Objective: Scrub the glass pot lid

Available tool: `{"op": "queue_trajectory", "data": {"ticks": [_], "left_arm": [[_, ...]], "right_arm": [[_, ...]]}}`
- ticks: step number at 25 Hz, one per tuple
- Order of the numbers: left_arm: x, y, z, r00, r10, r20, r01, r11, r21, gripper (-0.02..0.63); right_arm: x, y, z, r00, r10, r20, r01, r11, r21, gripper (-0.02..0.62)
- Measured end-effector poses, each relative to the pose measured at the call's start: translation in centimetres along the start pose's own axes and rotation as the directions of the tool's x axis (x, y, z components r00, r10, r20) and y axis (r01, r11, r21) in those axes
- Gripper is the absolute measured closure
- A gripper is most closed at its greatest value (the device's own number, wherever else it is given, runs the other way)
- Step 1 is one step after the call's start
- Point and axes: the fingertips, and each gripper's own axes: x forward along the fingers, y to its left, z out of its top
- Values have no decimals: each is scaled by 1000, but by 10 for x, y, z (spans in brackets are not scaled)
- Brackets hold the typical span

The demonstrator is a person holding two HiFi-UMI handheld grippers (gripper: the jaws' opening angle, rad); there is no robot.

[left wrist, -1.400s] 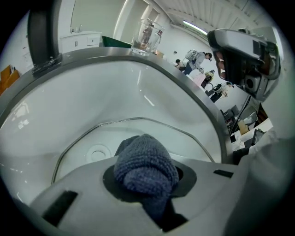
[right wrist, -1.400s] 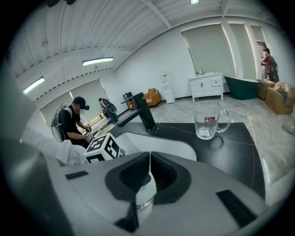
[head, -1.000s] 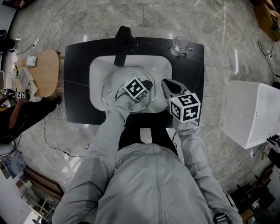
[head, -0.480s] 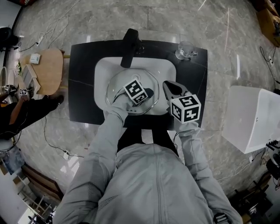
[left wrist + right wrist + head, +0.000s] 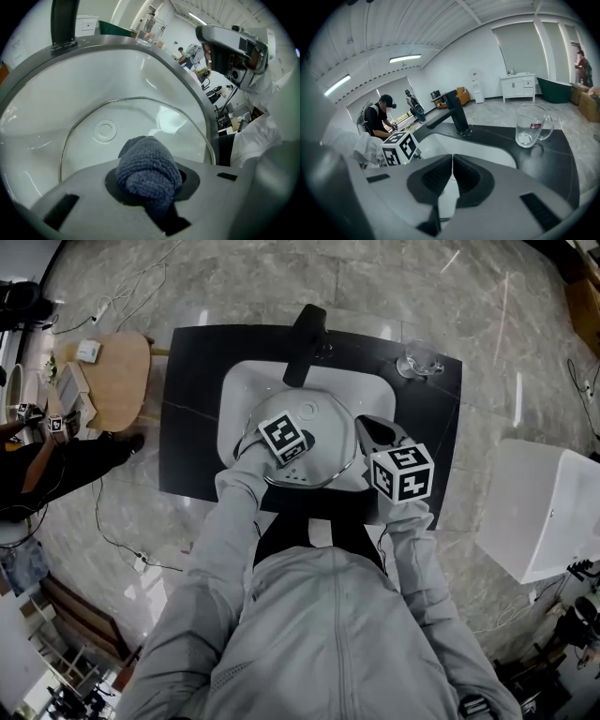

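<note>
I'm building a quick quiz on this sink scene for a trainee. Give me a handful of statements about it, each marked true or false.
1. The left gripper holds a dark knitted cloth between its fingers. True.
2. The glass mug stands inside the sink. False: it stands on the black counter, to the right of the faucet.
3. The right gripper has its fingers spread wide apart. False: they are closed together.
4. The glass pot lid is in the white sink, right in front of the cloth. True.
</note>
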Motion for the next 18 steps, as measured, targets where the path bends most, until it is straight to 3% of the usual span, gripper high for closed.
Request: {"op": "queue_trajectory", "data": {"ticks": [10, 13, 15, 18], "left_arm": [[-35, 43, -51, 990, 128, -54, -131, 990, -49, 522], [-45, 53, -63, 980, 178, -93, -181, 983, -28, 522], [-48, 50, -68, 976, 176, -132, -177, 984, 1, 522], [-47, 36, -72, 978, 111, -176, -112, 994, 7, 522]], "right_arm": [[7, 14, 3, 1000, 18, -16, -19, 999, -32, 565], [7, 16, 4, 1000, 21, -14, -21, 999, -39, 566], [5, 16, 5, 1000, 21, -14, -22, 999, -42, 566], [3, 16, 6, 1000, 17, -15, -18, 999, -44, 565]]}}
